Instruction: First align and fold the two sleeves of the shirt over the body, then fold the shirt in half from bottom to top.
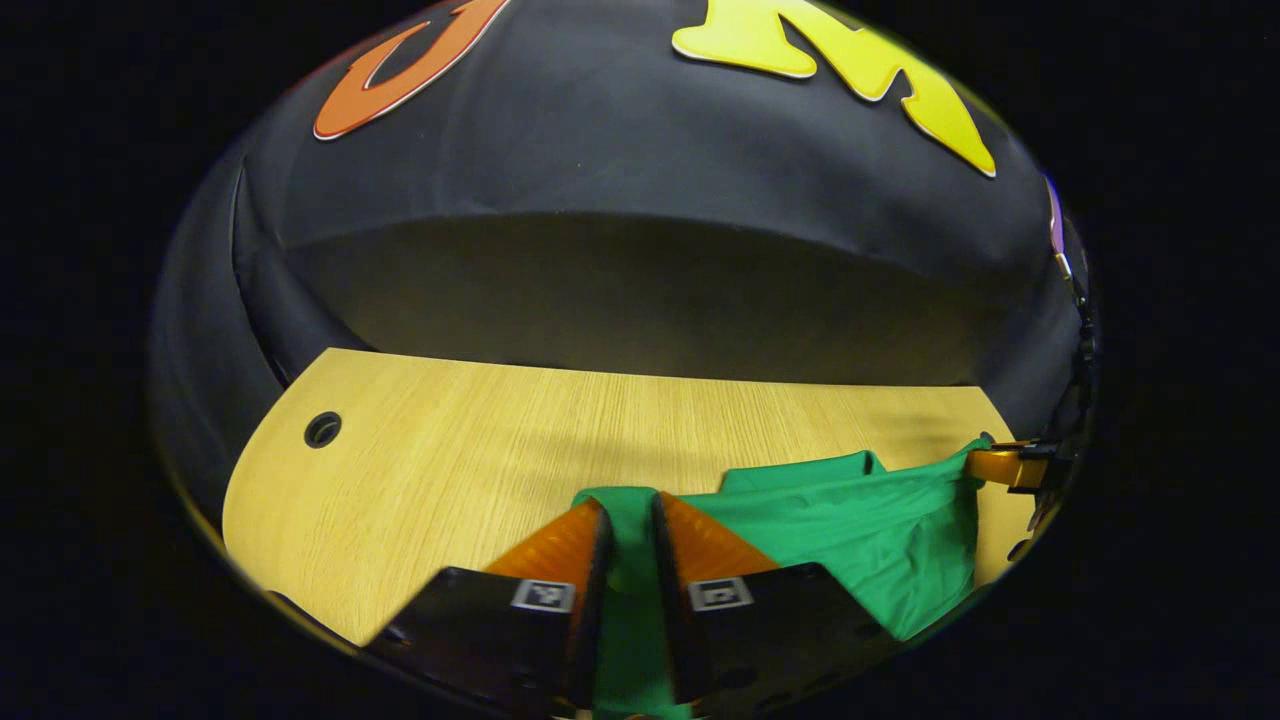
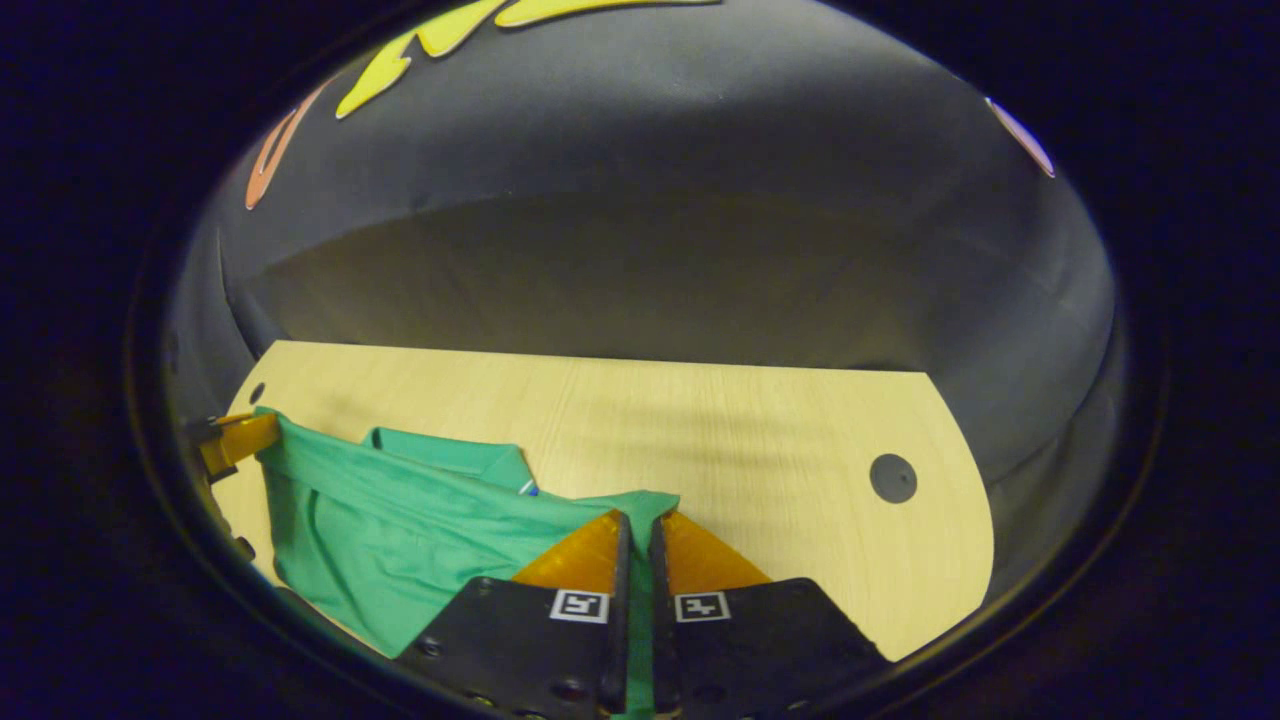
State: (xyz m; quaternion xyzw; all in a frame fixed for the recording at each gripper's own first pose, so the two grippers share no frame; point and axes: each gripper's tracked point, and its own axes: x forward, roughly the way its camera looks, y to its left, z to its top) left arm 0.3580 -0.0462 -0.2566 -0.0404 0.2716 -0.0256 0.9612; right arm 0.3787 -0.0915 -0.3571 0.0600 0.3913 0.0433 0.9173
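Observation:
A green shirt (image 1: 860, 530) hangs stretched above the light wooden table (image 1: 450, 470). My left gripper (image 1: 630, 515) is shut on one corner of its edge, with green cloth pinched between the fingers. At the far right of the left gripper view the right gripper (image 1: 1000, 465) holds the other corner. In the right gripper view the shirt (image 2: 400, 520) spreads to the left, and my right gripper (image 2: 640, 530) is shut on its edge. The left gripper (image 2: 235, 440) holds the far corner at the left. The shirt's collar (image 2: 450, 450) peeks up behind the taut edge.
The table (image 2: 760, 450) has a round cable hole (image 1: 322, 429) at its far left corner and a dark round cover (image 2: 892, 477) at its far right. The booth's black cloth wall rises close behind the table's far edge.

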